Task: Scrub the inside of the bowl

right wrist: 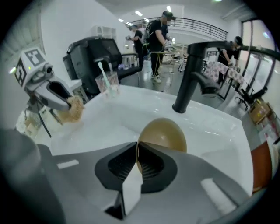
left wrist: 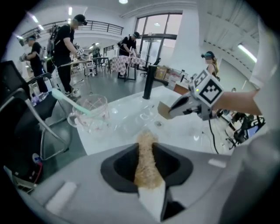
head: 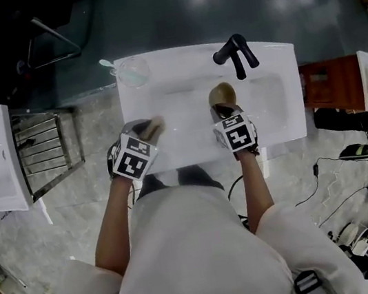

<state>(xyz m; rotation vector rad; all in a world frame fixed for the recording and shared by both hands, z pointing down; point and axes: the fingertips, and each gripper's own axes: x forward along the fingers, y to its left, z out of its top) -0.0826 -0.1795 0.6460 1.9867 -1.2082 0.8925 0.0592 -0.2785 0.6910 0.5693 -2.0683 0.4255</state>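
Left gripper [head: 144, 133] clamps the tan scrubber [left wrist: 146, 164]. Right gripper [right wrist: 136, 154] is pinched almost closed on the rim of the brown bowl [right wrist: 164, 131], which is held on edge above the white sink [head: 280, 95] (scrubber and bowl well apart). We judge both are in hand and scrubbing has not begun. Next, we bring the scrubber into the bowl's hollow. The black faucet [head: 236, 54] stands beyond.

Golden-brown bowl [right wrist: 162, 133], tan scrub pad [left wrist: 146, 157], white sink [head: 279, 92]; black tap [head: 235, 54], mint-green toothbrush [left wrist: 72, 104]
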